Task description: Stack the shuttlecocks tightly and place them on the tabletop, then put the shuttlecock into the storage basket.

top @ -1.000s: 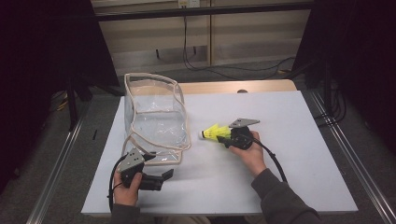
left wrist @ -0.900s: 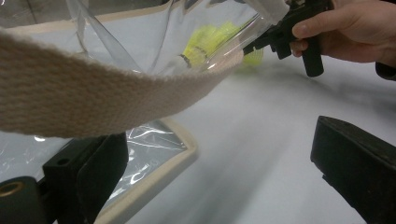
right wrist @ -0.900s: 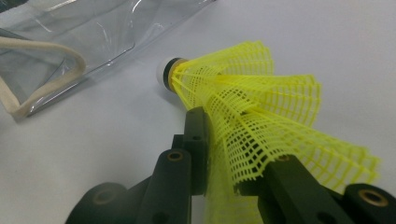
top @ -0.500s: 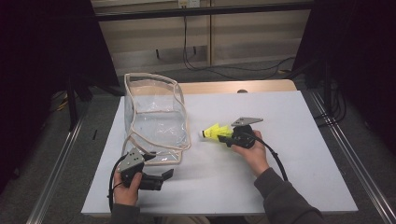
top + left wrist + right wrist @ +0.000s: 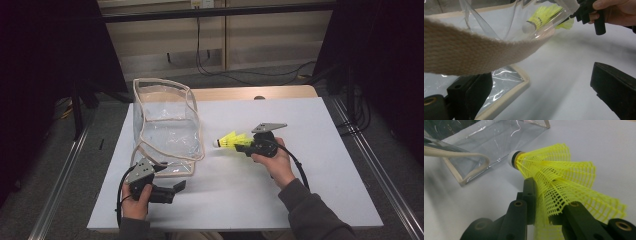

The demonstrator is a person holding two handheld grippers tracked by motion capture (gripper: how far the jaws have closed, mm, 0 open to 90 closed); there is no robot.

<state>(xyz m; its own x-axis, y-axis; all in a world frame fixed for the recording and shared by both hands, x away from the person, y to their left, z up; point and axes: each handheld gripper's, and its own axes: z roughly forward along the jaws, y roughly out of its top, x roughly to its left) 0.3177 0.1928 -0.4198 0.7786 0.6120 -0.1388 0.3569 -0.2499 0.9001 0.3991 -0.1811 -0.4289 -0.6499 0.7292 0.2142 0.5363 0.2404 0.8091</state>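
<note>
The right tongs (image 5: 541,202) were clamped on the skirt of a yellow mesh shuttlecock (image 5: 564,177), its white cork pointing away from the hand toward the clear bag. In the high view these tongs (image 5: 245,145) were held just above the white tabletop (image 5: 300,200), with the shuttlecock (image 5: 229,141) a short way to the right of the bag's edge and not yet inside it. The left tongs (image 5: 172,187) lay nearest the person, low over the tabletop at the bag's near corner; their jaws stood apart, with nothing pressed between them. In the left gripper view the bag's beige webbing trim (image 5: 474,55) crossed just in front of those jaws, though the blur there left it unclear whether a jaw touched the trim. Farther off, the transparent bag (image 5: 165,125) stood upright on the tabletop, its beige-edged mouth seemingly turned toward the shuttlecock.

The step in hand was judged to be the carry: bringing the shuttlecock to the bag's opening. The next move would call for steering the cork past the trim and into the bag, then parting the right tongs, while the left tongs steadied or spread the rim so that the soft wall did not fold shut.
</note>
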